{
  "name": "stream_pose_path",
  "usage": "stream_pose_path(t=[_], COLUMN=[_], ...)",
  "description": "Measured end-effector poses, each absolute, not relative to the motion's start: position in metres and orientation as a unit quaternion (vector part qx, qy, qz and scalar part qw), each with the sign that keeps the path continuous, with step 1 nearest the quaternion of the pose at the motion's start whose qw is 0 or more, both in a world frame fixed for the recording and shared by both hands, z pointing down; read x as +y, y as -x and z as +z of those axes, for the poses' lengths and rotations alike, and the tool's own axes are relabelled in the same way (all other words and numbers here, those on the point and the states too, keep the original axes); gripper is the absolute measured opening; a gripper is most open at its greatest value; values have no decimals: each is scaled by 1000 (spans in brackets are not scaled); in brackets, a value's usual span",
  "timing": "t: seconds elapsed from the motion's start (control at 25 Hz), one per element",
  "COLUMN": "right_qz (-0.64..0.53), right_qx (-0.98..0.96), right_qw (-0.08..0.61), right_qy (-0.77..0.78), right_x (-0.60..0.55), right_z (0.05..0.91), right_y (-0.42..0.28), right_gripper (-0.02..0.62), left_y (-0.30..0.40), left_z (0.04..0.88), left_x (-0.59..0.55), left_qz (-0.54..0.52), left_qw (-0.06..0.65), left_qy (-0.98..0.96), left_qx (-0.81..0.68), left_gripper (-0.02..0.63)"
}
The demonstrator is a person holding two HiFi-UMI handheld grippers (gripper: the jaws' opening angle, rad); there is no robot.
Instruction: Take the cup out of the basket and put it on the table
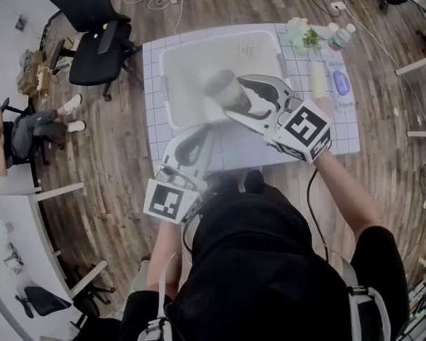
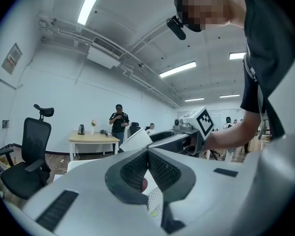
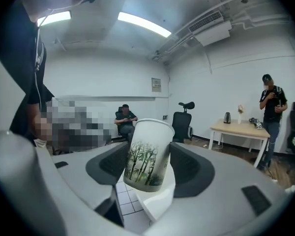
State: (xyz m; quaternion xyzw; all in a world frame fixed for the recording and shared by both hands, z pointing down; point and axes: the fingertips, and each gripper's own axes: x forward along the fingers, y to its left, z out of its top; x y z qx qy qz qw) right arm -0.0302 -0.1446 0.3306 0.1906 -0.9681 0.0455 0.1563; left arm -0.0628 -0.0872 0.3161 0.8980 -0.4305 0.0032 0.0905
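Observation:
A white paper cup (image 1: 220, 87) with a green bamboo print (image 3: 147, 156) hangs tilted above the white plastic basket (image 1: 172, 66), which stands on the gridded table (image 1: 155, 142). My right gripper (image 1: 232, 95) is shut on the cup, one pad on each side of it (image 3: 148, 167). In the left gripper view the cup (image 2: 135, 141) shows beyond the jaws, held by the right gripper (image 2: 187, 137). My left gripper (image 1: 197, 138) rests at the basket's near rim with its pads (image 2: 160, 170) closed together. Nothing shows plainly between them.
At the table's right end lie a clear bottle (image 1: 339, 37), a long white tube (image 1: 340, 84), a pale stick-shaped thing (image 1: 317, 81) and a green bunch (image 1: 302, 34). A black office chair (image 1: 92, 38) stands left of the table. A person (image 1: 30, 130) sits further left.

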Motion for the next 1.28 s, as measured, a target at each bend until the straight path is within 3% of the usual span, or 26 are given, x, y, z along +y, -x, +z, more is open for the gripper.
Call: stream_pose_path(t=[0.4,0.64,1.28], right_qz=[26,51,55], right_qx=[-978,-973,-978], right_qw=[40,4,1], right_qy=[-204,-226,-202], right_x=[-106,-88,-78], right_z=[301,305,314], right_y=[4,-23,-67], right_gripper=[279,279,278], left_y=[55,40,-3], left_z=[321,313,320], left_x=[-77,-73,-69], left_qz=[24,0,22], left_qw=[78,77,89], left_qy=[-898,-899,-885], left_qx=[-433,-432,-457], left_gripper=[11,11,11])
